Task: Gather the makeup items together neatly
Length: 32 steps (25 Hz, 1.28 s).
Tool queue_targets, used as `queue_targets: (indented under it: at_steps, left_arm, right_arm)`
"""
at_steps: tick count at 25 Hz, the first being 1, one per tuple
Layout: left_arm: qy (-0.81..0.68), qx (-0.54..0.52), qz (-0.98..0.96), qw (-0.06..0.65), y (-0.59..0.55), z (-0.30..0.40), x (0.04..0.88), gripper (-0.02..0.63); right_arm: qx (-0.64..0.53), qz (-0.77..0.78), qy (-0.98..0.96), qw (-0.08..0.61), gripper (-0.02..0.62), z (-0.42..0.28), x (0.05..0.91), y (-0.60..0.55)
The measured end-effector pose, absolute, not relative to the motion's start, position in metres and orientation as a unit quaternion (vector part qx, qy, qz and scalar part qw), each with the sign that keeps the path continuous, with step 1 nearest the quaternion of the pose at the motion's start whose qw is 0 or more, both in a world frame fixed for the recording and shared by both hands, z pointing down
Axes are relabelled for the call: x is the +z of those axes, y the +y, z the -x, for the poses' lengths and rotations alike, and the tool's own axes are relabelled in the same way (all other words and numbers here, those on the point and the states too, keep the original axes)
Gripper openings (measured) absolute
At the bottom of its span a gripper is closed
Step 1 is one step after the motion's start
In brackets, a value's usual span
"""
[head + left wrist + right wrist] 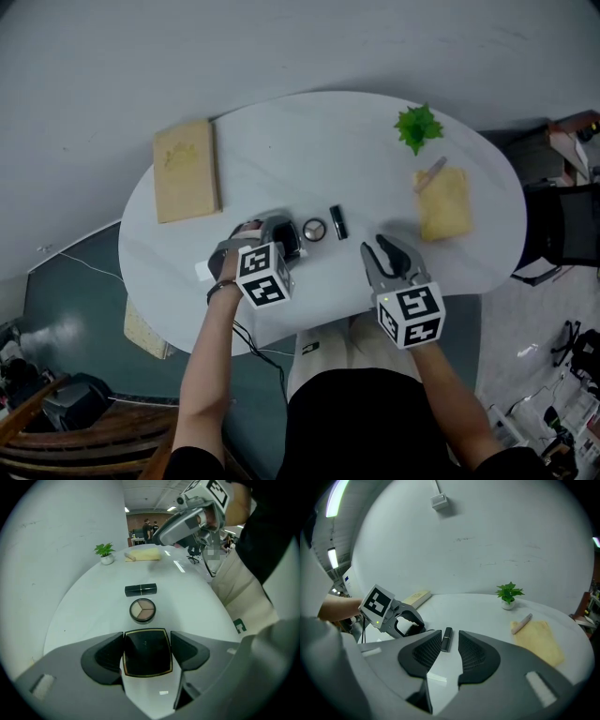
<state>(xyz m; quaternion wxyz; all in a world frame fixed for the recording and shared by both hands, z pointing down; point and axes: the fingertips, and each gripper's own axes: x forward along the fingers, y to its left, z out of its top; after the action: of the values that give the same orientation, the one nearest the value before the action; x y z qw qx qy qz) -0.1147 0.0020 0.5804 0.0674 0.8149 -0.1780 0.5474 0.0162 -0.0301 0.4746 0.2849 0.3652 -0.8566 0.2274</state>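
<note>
1. Between the fingers of the left gripper [147, 637] sits the black square compact [146, 657]. The fingers stand wide yet close on its two sides, low over the white surface [89, 602]. So wide and shallow a hold on slick edges could let the compact twist or slip out if it drags on the surface.
2. Just beyond the fingertips lies the round eyeshadow pot [142, 610], and past it the black lipstick tube [140, 589]. Pushing the compact too far would likely knock the pot into the tube and set the tube rolling, spoiling the row.
3. The right gripper [448, 634] hangs with its fingers half apart and empty. The tube lies just ahead of their tips, so a careless dip could nudge it.
4. Far beyond, a pinkish stick [430, 173] on the yellow cloth [445, 211] lies well apart from the group and may be forgotten.
</note>
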Motion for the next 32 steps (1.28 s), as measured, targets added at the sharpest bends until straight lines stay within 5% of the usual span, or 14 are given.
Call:
queue_targets:
  at_steps: [32]
  left_arm:
    - [-0.218, 0.506, -0.833, 0.056, -0.005, 0.107, 0.546, 0.334]
  right_arm:
    - [0.223, -0.376, -0.854, 0.282, 0.1, -0.023, 0.468, -0.039]
